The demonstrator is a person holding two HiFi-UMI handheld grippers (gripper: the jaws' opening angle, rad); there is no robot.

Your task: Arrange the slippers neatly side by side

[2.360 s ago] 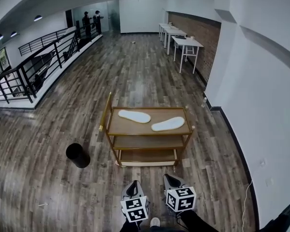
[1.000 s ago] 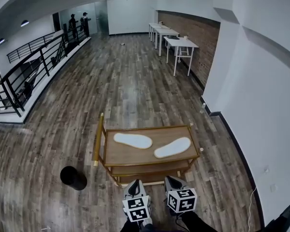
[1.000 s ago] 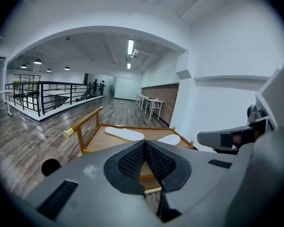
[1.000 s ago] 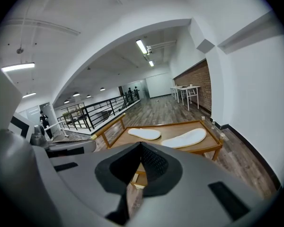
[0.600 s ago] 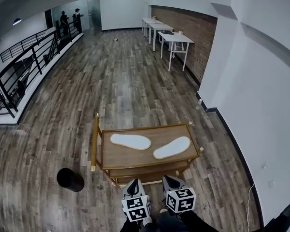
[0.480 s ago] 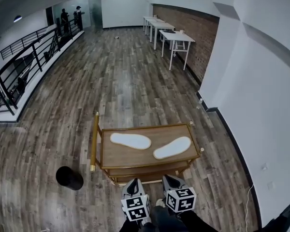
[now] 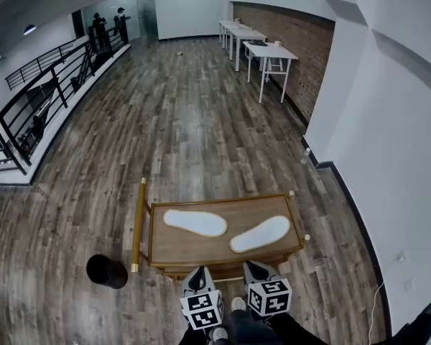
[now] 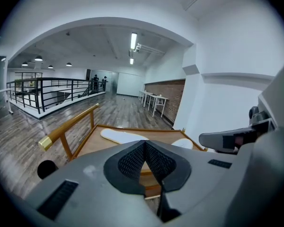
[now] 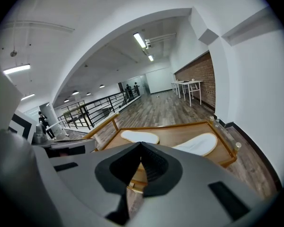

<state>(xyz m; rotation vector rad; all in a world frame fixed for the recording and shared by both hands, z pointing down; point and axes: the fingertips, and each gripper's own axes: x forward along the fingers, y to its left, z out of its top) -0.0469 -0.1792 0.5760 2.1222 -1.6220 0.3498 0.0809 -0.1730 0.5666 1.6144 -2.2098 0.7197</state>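
Note:
Two white slippers lie soles-up on the top shelf of a wooden cart (image 7: 158, 246). The left slipper (image 7: 195, 222) (image 8: 120, 136) (image 9: 139, 136) lies nearly level, the right slipper (image 7: 261, 233) (image 8: 183, 143) (image 9: 199, 144) is angled away from it, with a gap between them. My left gripper (image 7: 198, 280) (image 8: 145, 145) and right gripper (image 7: 254, 269) (image 9: 140, 147) hover side by side just short of the cart's near edge. Both are shut and hold nothing.
The cart has a gold push handle (image 7: 137, 225) on its left side. A black cylindrical bin (image 7: 106, 271) stands on the wood floor left of the cart. A white wall (image 7: 388, 157) runs along the right. White tables (image 7: 262, 52) and a black railing (image 7: 36, 99) stand far off.
The cart has come nearer and lower in the head view as I walked up to it. Both grippers stayed shut, side by side.

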